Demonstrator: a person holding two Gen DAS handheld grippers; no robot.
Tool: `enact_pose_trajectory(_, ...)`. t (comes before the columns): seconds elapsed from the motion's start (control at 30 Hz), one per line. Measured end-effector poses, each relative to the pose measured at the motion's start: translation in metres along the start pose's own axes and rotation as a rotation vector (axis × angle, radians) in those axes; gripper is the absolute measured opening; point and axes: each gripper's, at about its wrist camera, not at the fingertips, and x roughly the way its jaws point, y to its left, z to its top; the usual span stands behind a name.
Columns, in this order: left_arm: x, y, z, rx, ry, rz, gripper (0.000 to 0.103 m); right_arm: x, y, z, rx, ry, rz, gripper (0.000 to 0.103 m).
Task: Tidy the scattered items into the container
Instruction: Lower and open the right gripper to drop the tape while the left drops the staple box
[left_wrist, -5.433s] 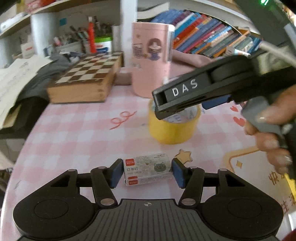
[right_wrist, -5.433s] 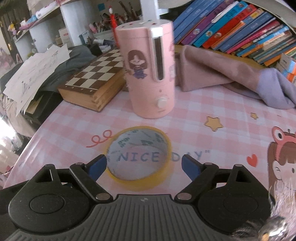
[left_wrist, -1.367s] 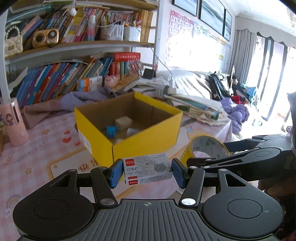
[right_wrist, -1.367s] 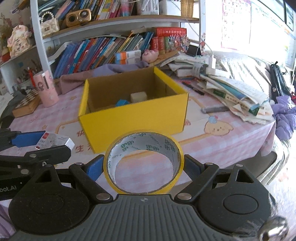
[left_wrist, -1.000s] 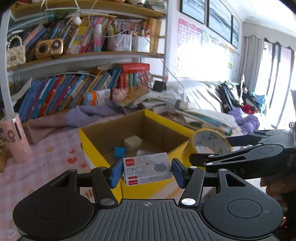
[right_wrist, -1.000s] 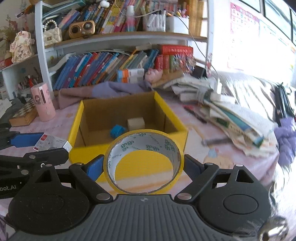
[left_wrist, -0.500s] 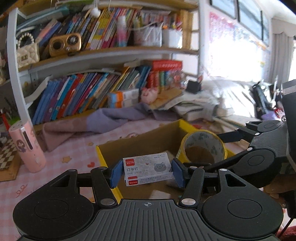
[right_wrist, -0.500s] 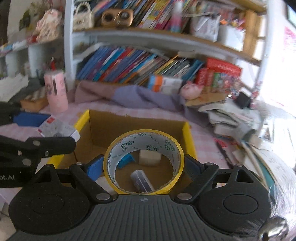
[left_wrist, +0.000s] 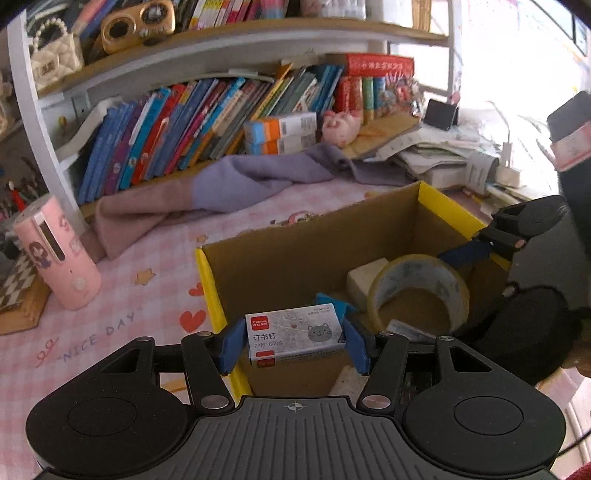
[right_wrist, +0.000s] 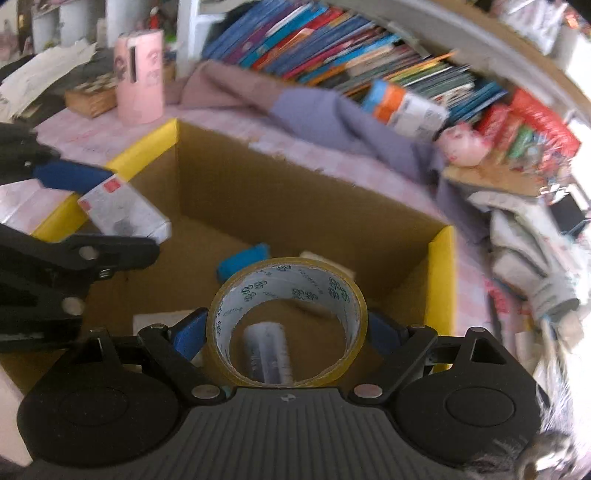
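My left gripper (left_wrist: 293, 341) is shut on a small white staple box (left_wrist: 295, 334) with a cat drawing, held just over the near left wall of the yellow cardboard box (left_wrist: 207, 288). My right gripper (right_wrist: 286, 338) is shut on a roll of yellow tape (right_wrist: 286, 295), held above the inside of the yellow cardboard box (right_wrist: 439, 273). In the left wrist view the roll of yellow tape (left_wrist: 419, 291) hangs over the box floor. Inside lie a blue item (right_wrist: 242, 262), a cream block (left_wrist: 364, 277) and a clear tube (right_wrist: 267, 350).
A pink cylinder (left_wrist: 57, 254) stands on the pink checked tablecloth (left_wrist: 122, 306) left of the box. A purple cloth (left_wrist: 229, 184) lies behind it, below a shelf of books (left_wrist: 184, 125). Stacked papers (left_wrist: 443, 155) crowd the right side. A chessboard case (right_wrist: 92, 96) sits far left.
Both grippers have moved forward and down over the yellow box, carrying the staple box and the tape roll. The box interior now fills both views. The right gripper has rolled.
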Motion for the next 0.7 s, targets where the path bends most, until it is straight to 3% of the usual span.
enact_pose_trajectory(0.3, 0.016, -0.008, 0.004, -0.007, 0.023, 0.025, 0.057, 0.003, 0.002, 0.0, -0.035, 0.025, 0.034, 0.089)
enact_pose_trajectory(0.57, 0.015, -0.011, 0.004, -0.022, 0.0, 0.044, 0.059, 0.0, 0.005, 0.0, -0.046, -0.005, 0.018, 0.089)
enact_pose_trajectory(0.7, 0.004, -0.008, 0.003, -0.034, -0.049, 0.07, 0.075, -0.004, 0.001, -0.001, -0.016, -0.031, 0.026, 0.09)
